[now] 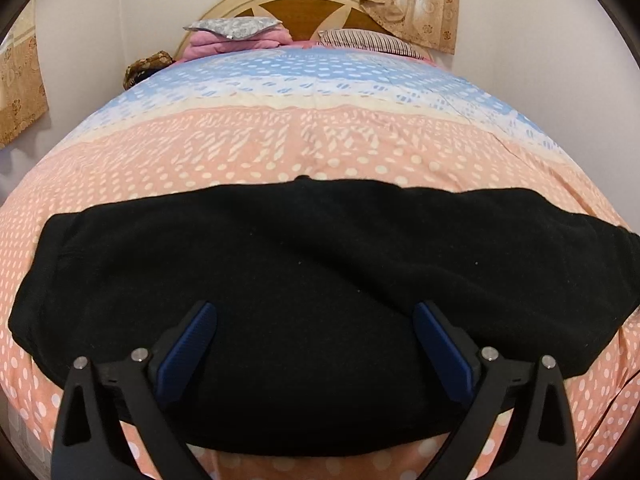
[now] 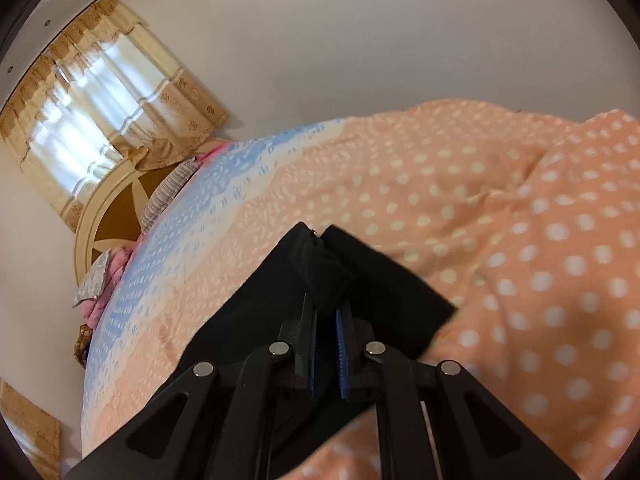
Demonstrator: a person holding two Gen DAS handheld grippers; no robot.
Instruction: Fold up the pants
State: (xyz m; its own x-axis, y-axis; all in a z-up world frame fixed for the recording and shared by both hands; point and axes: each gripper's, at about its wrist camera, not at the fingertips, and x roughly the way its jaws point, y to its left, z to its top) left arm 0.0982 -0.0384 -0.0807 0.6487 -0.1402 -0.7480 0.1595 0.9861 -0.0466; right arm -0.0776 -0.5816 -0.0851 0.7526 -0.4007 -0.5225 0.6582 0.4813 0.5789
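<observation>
pants [image 1: 320,280] black, soft, limp, lying flat across near end of bedspread [image 1: 320,140]. left gripper [image 1: 316,344] wide open over near edge, holding nothing. right gripper [image 2: 326,312] clamped on bunched corner — grip hems, they'll sag.

You see a bedspread [image 1: 320,136] with peach dotted bands and blue bands covering the bed. At the wooden headboard [image 1: 304,12] lie a striped pillow [image 1: 368,42] and pink folded cloth [image 1: 236,42], maybe a blanket. Beige flowered curtains [image 2: 108,92] hang at the window.
</observation>
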